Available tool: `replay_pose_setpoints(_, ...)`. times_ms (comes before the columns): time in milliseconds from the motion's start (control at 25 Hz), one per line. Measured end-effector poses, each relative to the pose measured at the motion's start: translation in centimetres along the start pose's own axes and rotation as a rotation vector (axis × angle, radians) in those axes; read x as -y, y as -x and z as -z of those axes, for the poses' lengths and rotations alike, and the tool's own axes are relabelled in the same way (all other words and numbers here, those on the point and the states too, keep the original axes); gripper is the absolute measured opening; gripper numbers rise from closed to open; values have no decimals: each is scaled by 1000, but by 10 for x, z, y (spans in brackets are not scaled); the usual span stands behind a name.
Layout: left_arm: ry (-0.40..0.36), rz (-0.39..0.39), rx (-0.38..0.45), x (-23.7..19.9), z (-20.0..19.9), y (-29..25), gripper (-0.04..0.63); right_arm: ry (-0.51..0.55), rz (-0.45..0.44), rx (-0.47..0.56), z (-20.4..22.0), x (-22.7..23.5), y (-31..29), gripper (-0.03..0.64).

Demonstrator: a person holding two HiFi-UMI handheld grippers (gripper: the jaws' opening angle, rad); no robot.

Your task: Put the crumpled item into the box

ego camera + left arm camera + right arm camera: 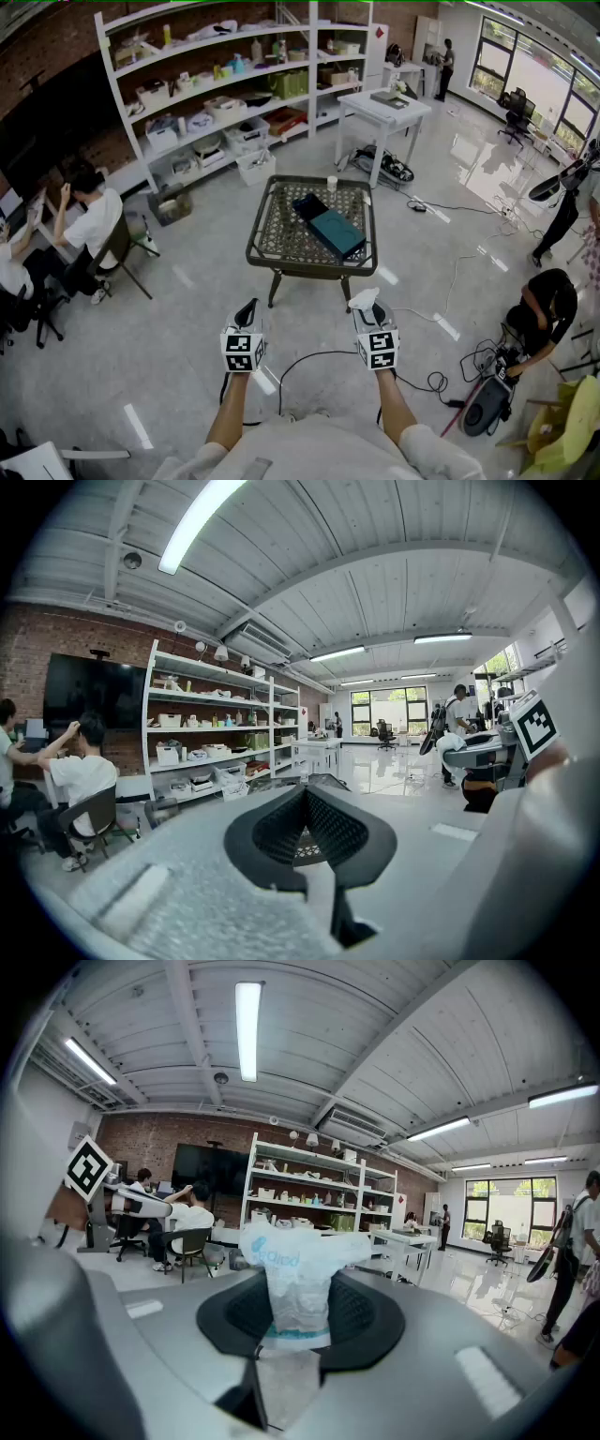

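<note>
The right gripper was clenched on a crumpled white plastic bag with blue print, its dark mesh-faced jaws pressing the bag's narrow middle from both sides while the puffed top stood above them. In the head view the bag showed as a white tuft at the tip of the right gripper, low over the grey floor and well apart from the table ahead. The left gripper was empty, its jaws drawn together with their tips touching; in the head view it hung beside the right one at about the same height. Ahead stood a dark square table with a wire-mesh top. On it lay a flat teal box, with a dark flat piece touching its far end; whether that was a lid could not be told. A small white cup stood near the table's far edge. Behind the table ran a long white shelving unit against a brick wall.
</note>
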State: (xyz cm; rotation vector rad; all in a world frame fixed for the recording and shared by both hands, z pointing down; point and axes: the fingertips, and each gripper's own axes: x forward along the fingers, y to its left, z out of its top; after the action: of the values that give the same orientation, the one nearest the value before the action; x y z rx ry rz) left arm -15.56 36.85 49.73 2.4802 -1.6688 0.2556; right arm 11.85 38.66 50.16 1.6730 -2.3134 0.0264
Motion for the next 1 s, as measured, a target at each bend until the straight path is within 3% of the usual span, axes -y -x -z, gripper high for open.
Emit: replay_pose_setpoints(1000, -11, -30, -15, 46, 8, -23, 5, 0, -73, 13, 20, 34, -7, 130)
